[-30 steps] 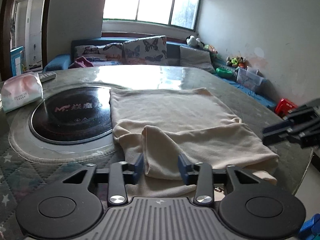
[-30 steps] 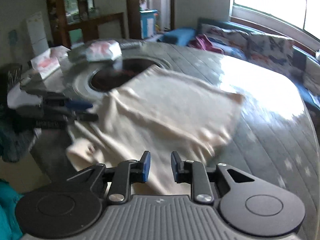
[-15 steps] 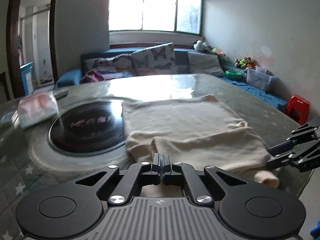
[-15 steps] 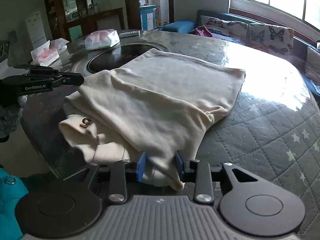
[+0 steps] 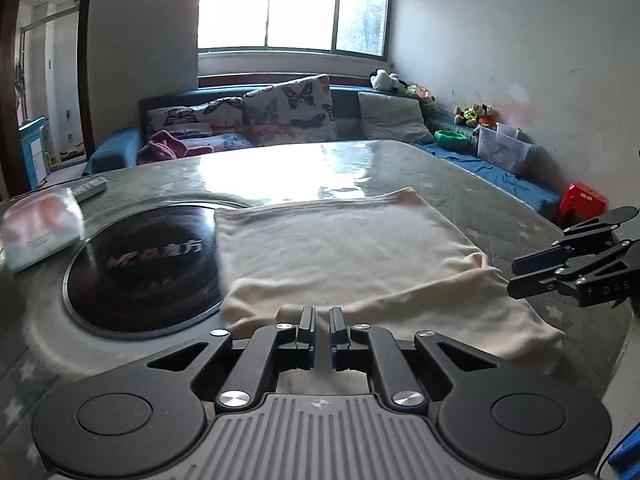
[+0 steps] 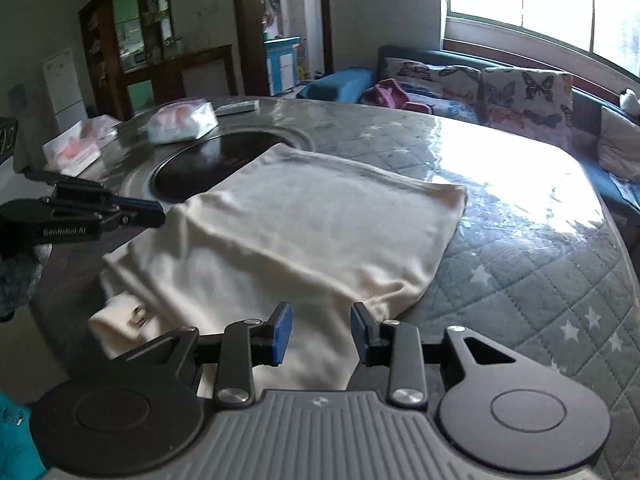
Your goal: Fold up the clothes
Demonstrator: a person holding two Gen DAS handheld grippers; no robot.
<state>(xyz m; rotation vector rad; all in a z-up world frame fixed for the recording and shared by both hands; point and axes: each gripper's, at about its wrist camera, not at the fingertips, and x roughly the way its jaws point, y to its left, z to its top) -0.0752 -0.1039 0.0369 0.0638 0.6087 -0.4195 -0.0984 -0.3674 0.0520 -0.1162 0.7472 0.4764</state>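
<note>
Between your right gripper (image 6: 321, 330) fingers, spread wide, lies the near edge of the cream garment (image 6: 312, 232). Your left gripper (image 5: 322, 326) is almost closed, pinching nothing. It's soft, light, floppy; I'd pinch both near corners through all layers.

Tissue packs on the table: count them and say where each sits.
2. One soft plastic tissue pack lies beside the round black cooktop; a second tissue pack sits nearer the table's left edge. Others may be hidden.
</note>
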